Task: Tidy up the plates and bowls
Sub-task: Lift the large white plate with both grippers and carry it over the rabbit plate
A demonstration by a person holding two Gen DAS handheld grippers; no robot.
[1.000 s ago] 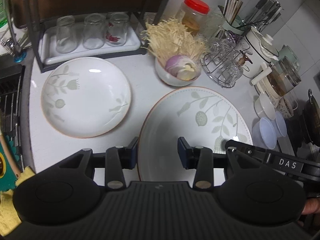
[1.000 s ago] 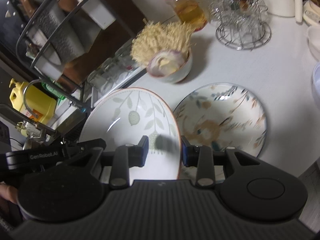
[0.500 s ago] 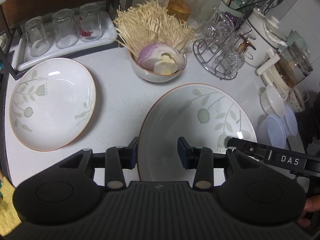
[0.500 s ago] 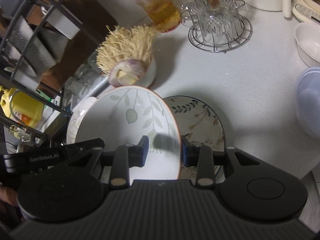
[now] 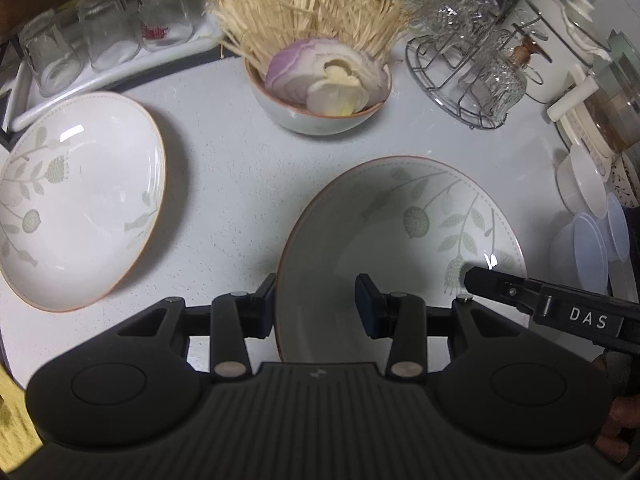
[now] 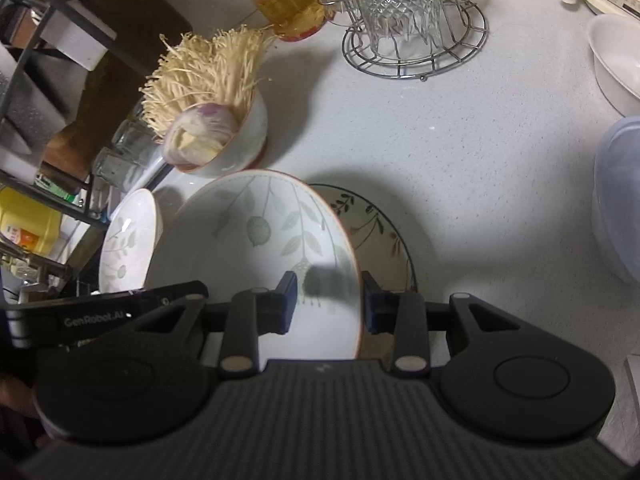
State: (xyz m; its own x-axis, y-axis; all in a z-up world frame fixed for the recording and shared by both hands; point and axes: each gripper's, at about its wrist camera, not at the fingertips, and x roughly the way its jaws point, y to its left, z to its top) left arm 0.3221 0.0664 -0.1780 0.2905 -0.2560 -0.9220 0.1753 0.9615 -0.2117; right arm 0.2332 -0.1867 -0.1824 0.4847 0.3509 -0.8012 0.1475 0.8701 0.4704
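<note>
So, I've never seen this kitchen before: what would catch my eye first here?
Probably the big white leaf-patterned plate, gripped at opposite rims by the left tool and right tool over a dark-rimmed floral plate. Behind it stands a white bowl bristling with pale enoki mushrooms.

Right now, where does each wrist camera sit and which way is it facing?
Left wrist: on the left claw, facing steeply down at the counter; its fingers straddle the plate's left rim; right claw's tip and a hand show at right.
Right wrist: on the right claw, facing down; fingers straddle the plate's right rim; left claw shows at left.
Shared: plate, bowl, glass rack.
</note>
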